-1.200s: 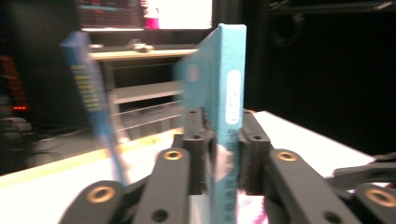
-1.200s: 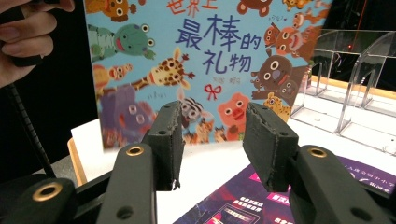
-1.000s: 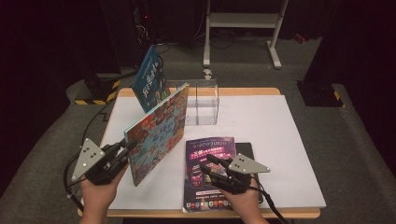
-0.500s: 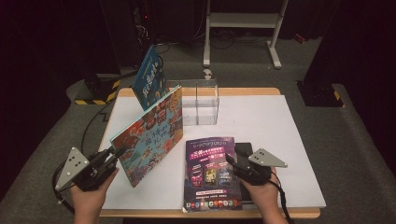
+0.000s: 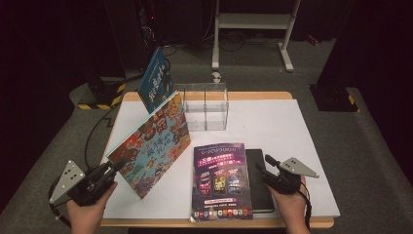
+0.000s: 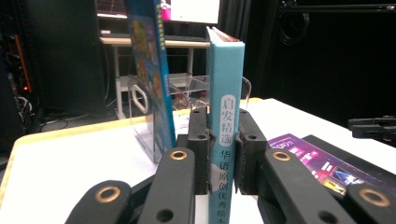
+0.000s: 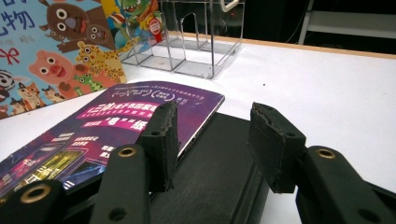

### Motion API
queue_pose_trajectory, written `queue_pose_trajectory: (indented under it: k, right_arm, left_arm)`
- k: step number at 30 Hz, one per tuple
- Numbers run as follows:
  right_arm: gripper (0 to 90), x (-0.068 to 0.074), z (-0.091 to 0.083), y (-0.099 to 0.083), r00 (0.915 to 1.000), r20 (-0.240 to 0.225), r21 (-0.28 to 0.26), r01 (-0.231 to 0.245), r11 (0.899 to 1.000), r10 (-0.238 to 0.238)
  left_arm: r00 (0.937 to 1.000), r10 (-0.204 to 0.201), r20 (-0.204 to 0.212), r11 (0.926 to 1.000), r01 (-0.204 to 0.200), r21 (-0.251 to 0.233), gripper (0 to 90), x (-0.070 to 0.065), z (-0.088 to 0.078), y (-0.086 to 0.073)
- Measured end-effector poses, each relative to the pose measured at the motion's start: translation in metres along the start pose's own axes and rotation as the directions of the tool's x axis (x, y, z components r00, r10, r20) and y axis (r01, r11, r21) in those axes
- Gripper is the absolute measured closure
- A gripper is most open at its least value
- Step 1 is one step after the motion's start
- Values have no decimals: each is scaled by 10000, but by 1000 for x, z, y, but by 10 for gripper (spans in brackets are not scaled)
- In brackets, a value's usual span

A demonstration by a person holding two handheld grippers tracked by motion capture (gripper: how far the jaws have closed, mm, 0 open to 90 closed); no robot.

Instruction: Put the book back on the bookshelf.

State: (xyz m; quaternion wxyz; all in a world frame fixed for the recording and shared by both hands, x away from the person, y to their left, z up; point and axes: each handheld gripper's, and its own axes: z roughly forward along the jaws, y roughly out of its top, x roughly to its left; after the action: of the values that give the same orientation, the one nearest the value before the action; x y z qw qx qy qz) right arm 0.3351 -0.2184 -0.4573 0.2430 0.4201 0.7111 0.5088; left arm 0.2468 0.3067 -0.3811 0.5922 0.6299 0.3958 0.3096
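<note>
Your white counter (image 5: 272, 126) sat in a dark room, left hand-held gripper (image 5: 113, 169) pinching the picture book (image 5: 153, 146), right hand-held gripper (image 5: 263, 165) spread, black notebook (image 5: 258, 180) half-hidden under the purple magazine (image 5: 220, 180).

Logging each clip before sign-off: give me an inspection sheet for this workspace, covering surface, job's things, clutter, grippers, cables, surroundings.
Surface: white table top with a wooden edge, bare on its right side.
Job's things: cartoon-animal picture book, tilted, its teal spine clamped; purple magazine lying flat, overlapping a black notebook; clear acrylic rack at the back, with a blue book leaning in its left end.
Clutter: nothing seen.
Grippers: left gripper shut on the picture book's spine; right gripper open above the black notebook, nothing between its jaws, which have just been opening.
Cables: black cable on the floor left of the table.
Surroundings: grey carpet, dark room, white metal stand behind.
</note>
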Motion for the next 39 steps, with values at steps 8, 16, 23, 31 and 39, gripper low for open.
queue_pose_trajectory:
  k: [8,16,23,31,39]
  right_arm:
    - [513,3,3,-2,9999,-145,110,-13,9999,14]
    - [511,4,2,-2,9997,-222,115,-101,9999,104]
    - [511,4,1,-4,9995,-278,126,-161,9998,165]
    - [513,5,2,-3,9989,-399,76,-234,9997,237]
    - [518,6,4,-2,9980,-581,86,-231,9997,236]
  left_arm:
    - [9993,237,282,9991,-246,337,781,-3,7,7]
    - [9960,723,524,9937,-764,815,724,-8,40,20]
    - [9909,1098,784,9914,-1148,623,775,-14,55,24]
    - [9953,944,239,9935,-957,612,809,-22,68,36]
    - [9975,600,-362,9980,-593,208,809,-18,70,55]
